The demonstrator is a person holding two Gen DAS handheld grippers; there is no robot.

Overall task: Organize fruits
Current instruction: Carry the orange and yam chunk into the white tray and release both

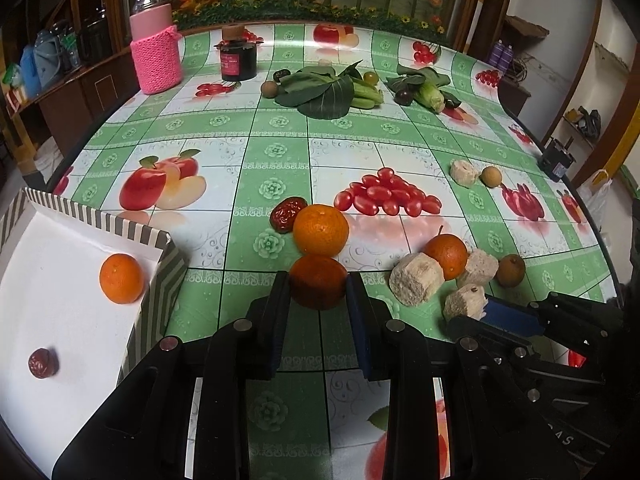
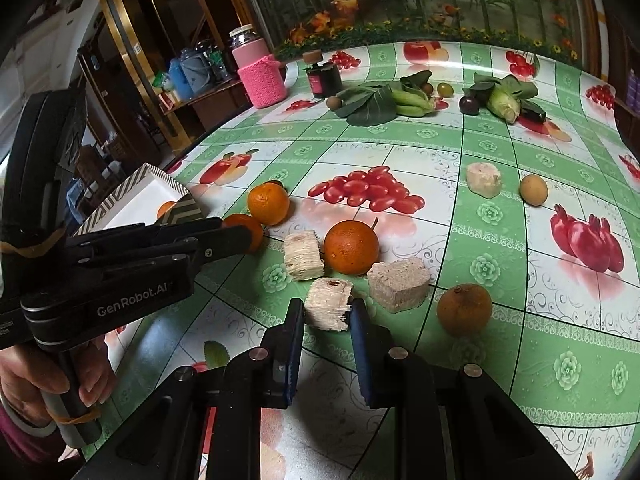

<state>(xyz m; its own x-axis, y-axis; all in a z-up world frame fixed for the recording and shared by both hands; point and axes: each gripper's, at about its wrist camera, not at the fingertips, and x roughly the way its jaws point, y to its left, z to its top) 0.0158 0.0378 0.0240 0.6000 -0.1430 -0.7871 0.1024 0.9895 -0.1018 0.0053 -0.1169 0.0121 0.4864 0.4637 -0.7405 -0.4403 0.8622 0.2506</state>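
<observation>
My left gripper (image 1: 318,286) is shut on an orange tangerine (image 1: 317,282) just above the table, right of the striped white box (image 1: 132,232). The box holds one tangerine (image 1: 121,278) and a red date (image 1: 42,363). Another tangerine (image 1: 321,230) and a date (image 1: 287,213) lie just beyond. My right gripper (image 2: 326,312) is shut on a pale sugarcane chunk (image 2: 329,308). A stemmed orange (image 2: 351,247), two more cane chunks (image 2: 303,254) (image 2: 398,283) and a brown round fruit (image 2: 464,309) lie around it.
Further back lie another cane chunk (image 2: 484,179) and a small brown fruit (image 2: 533,189). Leafy greens (image 1: 328,90), corn (image 1: 430,94), small fruits, a dark jar (image 1: 239,60) and a pink-sleeved bottle (image 1: 156,50) stand at the far side. The left gripper's body (image 2: 120,264) fills the right view's left.
</observation>
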